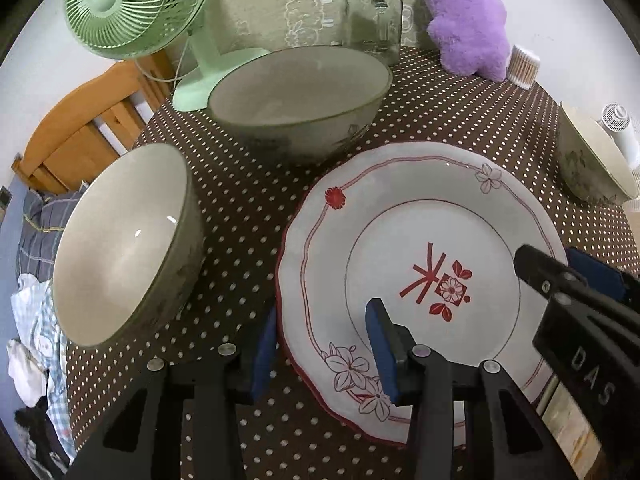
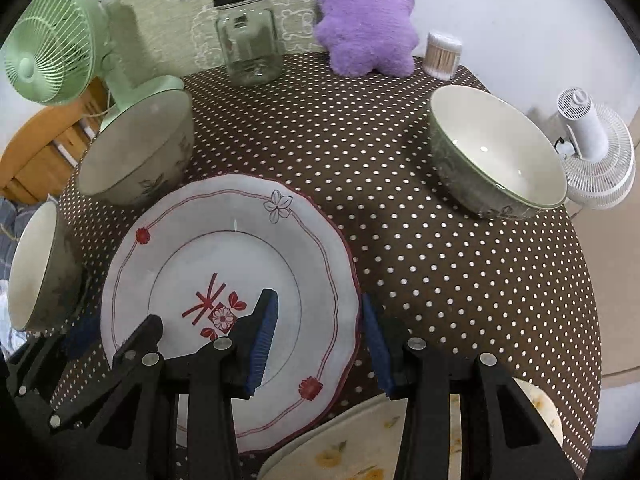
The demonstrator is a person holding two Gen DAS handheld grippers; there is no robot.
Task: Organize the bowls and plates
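A white plate with red flower trim (image 1: 420, 240) (image 2: 224, 248) lies on the dotted table. My left gripper (image 1: 324, 352) is open and straddles the plate's left rim. My right gripper (image 2: 320, 340) is open and straddles its right rim; it shows in the left wrist view (image 1: 560, 280) at the right. Three green-rimmed bowls stand around: one at the left (image 1: 124, 240) (image 2: 40, 268), one behind the plate (image 1: 300, 96) (image 2: 140, 148), one at the right (image 2: 496, 152) (image 1: 592, 156). A yellow-flowered plate (image 2: 360, 448) lies at the front edge under my right gripper.
A green fan (image 1: 132, 8) (image 2: 52, 44), a glass jar (image 1: 372, 16) (image 2: 248, 32), a purple plush (image 1: 464, 16) (image 2: 364, 16) and a tub of cotton swabs (image 2: 442, 54) stand at the table's back. A white fan (image 2: 596, 148) sits off the right edge. A wooden chair (image 1: 80, 128) stands at left.
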